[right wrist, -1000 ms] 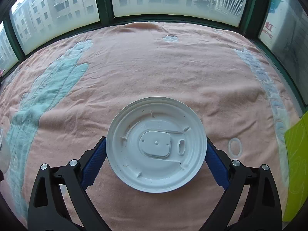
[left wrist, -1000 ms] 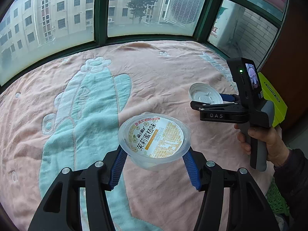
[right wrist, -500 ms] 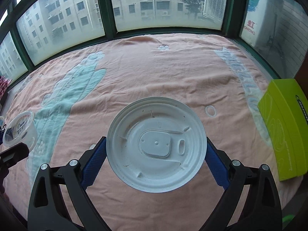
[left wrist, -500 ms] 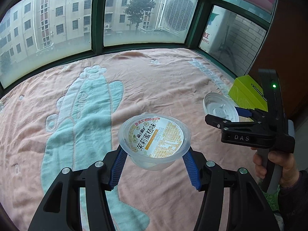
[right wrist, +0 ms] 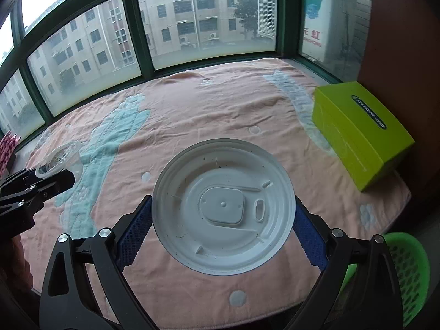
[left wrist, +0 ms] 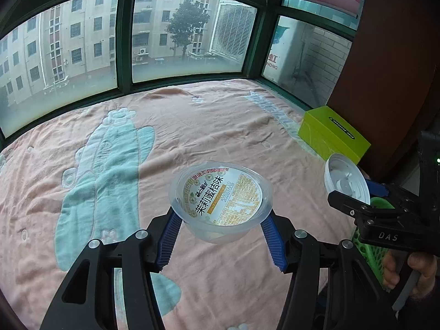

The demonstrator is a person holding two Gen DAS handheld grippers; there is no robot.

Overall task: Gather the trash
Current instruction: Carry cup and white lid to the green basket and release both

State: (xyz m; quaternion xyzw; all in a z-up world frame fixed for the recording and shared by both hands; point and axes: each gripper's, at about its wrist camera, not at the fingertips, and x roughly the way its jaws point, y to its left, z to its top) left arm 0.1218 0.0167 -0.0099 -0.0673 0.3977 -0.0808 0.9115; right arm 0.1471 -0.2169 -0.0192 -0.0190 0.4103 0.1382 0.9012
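Carrying two pieces of trash at once: the left tongs (left wrist: 221, 221) clamp a clear plastic cup (left wrist: 221, 200) by its sides, foil label up, so the blue pads bear on the wall just under the rim. The right tongs (right wrist: 223, 218) pinch a white plastic lid (right wrist: 223, 210) edge to edge across its full width, holding it flat and facing up. Both items hang clear of the pink blanket (left wrist: 192, 126) on the bed, touching nothing else. A green mesh basket (right wrist: 407, 272) sits off the bed's near right corner, below the right tongs; judged the likely bin, which would explain why both loads are kept lifted and level rather than set down. A lime-green box (right wrist: 357, 134) rests on the blanket's right edge, well apart from both tongs. Nothing dropped into the basket yet.
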